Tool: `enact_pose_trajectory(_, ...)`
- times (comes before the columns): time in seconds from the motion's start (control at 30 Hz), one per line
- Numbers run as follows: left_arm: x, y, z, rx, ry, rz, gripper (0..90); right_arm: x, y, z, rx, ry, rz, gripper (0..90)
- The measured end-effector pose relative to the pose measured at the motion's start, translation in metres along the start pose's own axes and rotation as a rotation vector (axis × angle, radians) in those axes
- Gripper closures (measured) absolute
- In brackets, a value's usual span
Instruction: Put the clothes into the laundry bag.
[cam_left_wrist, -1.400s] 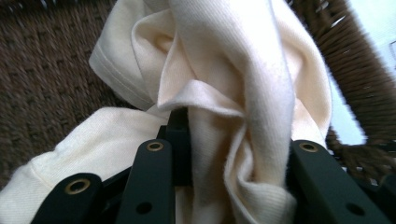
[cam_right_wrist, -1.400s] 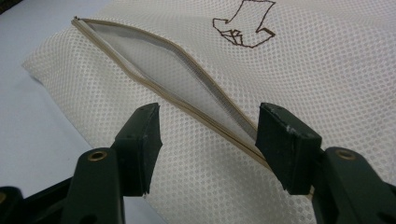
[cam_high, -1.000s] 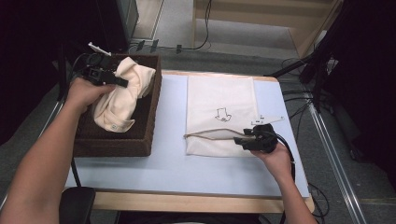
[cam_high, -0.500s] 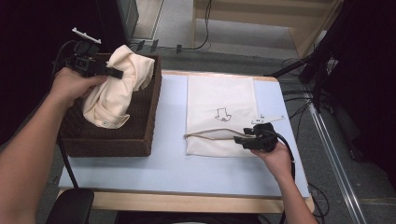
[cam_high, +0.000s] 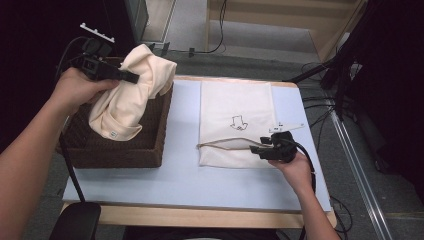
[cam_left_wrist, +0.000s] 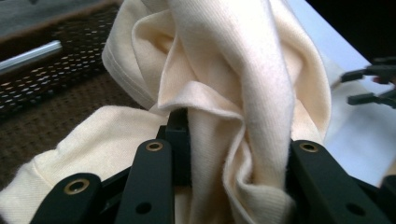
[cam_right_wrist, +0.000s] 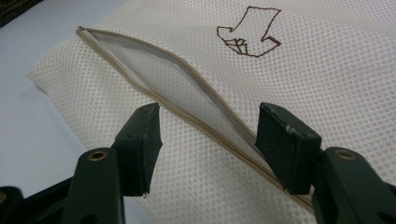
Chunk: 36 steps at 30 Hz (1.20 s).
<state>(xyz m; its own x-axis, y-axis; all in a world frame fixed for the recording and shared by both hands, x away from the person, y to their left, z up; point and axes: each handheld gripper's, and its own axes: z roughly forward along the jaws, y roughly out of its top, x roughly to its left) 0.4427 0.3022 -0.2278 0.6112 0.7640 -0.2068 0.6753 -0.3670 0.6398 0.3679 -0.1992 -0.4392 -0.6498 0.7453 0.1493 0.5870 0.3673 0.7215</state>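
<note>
left gripper (cam_high: 131, 78) clamps the cream garment (cam_high: 131, 95), raised over the wicker basket (cam_high: 117, 150) at the table's left edge. right gripper (cam_high: 254, 148), jaws apart, rests at the mesh laundry bag's (cam_high: 235, 100) unzipped opening; brown arrow drawing (cam_right_wrist: 250, 32), small garment tag unreadable.

One cream garment (cam_high: 131, 95), one mesh bag (cam_high: 235, 120), one wicker basket (cam_high: 120, 150), two grippers (cam_high: 131, 77) (cam_high: 256, 149).

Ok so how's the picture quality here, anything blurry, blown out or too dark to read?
High view: soft overall, the left and right edges fall into near black, while the mat is evenly lit. Left gripper view: the cloth is bright, nearly washed out at top, and the basket behind is blurred. Right gripper view: the mesh bag is sharp, its near fingers slightly soft.
</note>
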Motion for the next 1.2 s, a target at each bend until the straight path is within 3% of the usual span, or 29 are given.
enact_pose_trajectory(0.17,-0.021,0.004,-0.001,-0.001,-0.026,0.065,65.5,0.000,0.000,-0.001,0.000,0.002,-0.003,41.6)
enact_pose_trajectory(0.6,-0.051,0.009,0.010,0.006,-0.096,0.136,65.1,0.000,0.000,-0.001,-0.005,0.002,-0.003,42.1)
enact_pose_trajectory(0.83,-0.078,0.011,0.023,0.020,-0.153,0.194,65.1,-0.001,0.000,-0.002,-0.007,0.001,0.001,42.6)
enact_pose_trajectory(1.2,-0.105,0.006,0.043,0.020,-0.231,0.229,65.1,-0.002,0.000,-0.003,-0.009,0.001,0.004,43.9)
